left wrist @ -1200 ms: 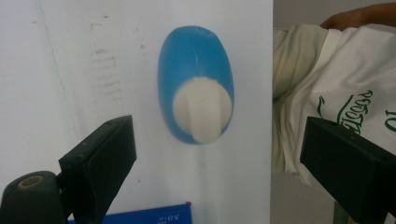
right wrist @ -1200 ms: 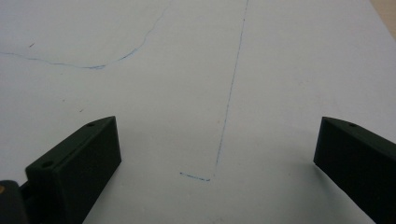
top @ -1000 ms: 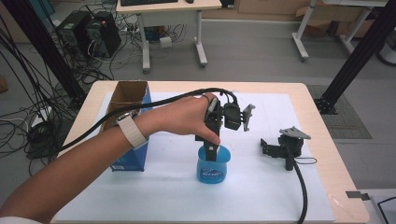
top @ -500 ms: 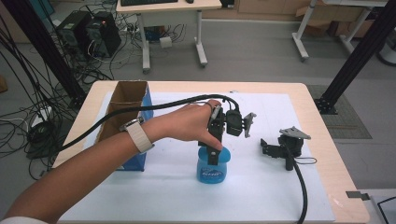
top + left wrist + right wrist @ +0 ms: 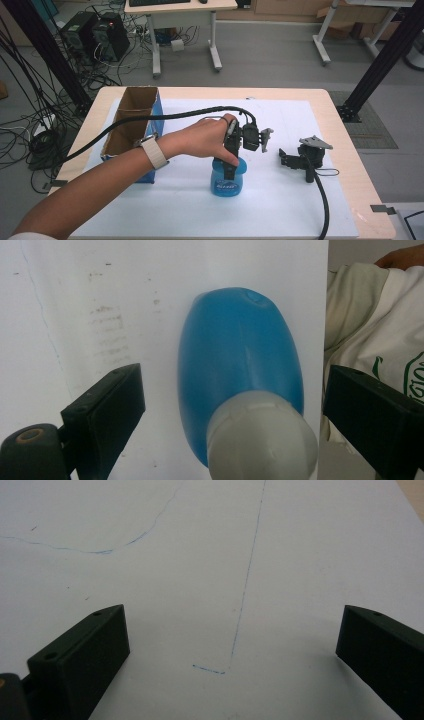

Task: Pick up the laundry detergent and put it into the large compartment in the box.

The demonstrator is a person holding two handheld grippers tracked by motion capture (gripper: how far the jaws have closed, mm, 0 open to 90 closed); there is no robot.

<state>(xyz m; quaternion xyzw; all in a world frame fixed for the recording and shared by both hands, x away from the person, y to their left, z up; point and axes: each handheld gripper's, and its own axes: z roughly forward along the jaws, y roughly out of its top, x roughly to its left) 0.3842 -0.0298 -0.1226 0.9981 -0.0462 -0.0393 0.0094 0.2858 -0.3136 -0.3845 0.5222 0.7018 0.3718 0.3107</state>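
Your left gripper (image 5: 231, 167) is over the upright blue bottle (image 5: 228, 181) at the table's near centre, jaws apart either side of its white cap (image 5: 263, 437), not touching. Close off-centre and you'll tip it. Right gripper (image 5: 300, 161) lies open on the table.

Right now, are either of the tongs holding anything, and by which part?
Nothing is held. The left tongs stand open around the blue bottle, astride its white cap without touching. The right tongs lie open on the white sheet.
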